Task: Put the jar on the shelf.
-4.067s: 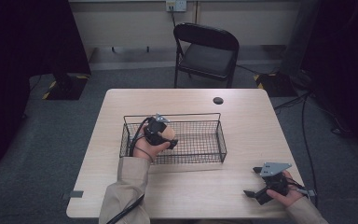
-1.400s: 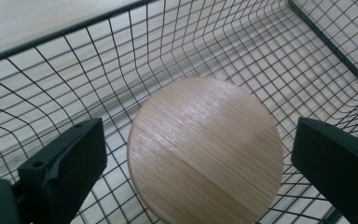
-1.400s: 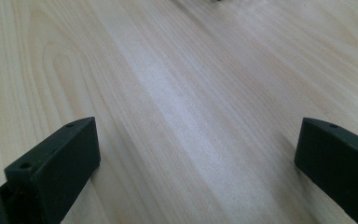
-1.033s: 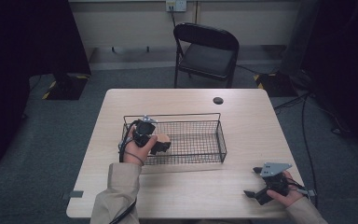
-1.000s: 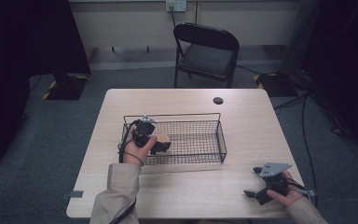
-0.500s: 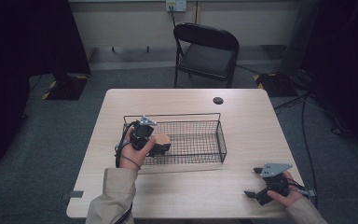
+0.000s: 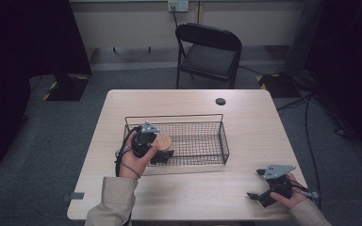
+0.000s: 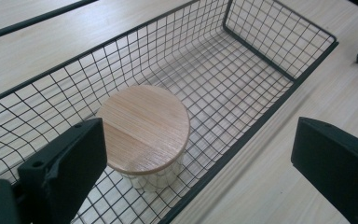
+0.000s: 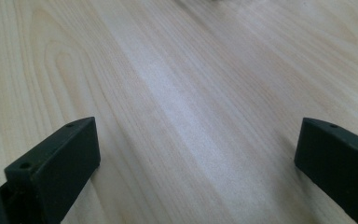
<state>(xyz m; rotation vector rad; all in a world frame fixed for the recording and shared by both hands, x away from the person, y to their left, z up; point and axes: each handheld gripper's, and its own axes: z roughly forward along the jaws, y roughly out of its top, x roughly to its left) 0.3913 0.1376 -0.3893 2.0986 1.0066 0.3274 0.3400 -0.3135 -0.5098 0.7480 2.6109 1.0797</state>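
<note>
A pale wooden worktop (image 7: 188, 197) is seen from above, with a black wire basket (image 7: 224, 141) at its middle. A small jar (image 8: 144, 135) with a round wooden lid stands upright on the basket floor, at the basket's left end, close to the near wall.

The left gripper (image 7: 154, 151) is held over the near left corner of the basket. Its fingers (image 8: 65, 163) are spread wide and nothing is held between them. In the left gripper view, the jar lies just ahead of the left finger and toward that side, not centred in the gap; the right finger is placed outside the basket, over the bare worktop, so the basket's near rim runs between the two fingers. This offset is judged to be what any coming grasp would turn on: the jar would have to be centred between the fingers.

The jar's axis is vertical, with the lid facing up; being round, it points no particular way across the worktop.

The right gripper (image 7: 264, 194) is rested at the near right corner of the worktop, well apart from the basket, its fingers (image 9: 56, 163) also spread wide over bare wood. The left hand is much the nearer to the jar.

A small dark disc (image 7: 220, 101) lies beyond the basket, and a folding chair (image 7: 208, 52) stands behind the worktop.
</note>
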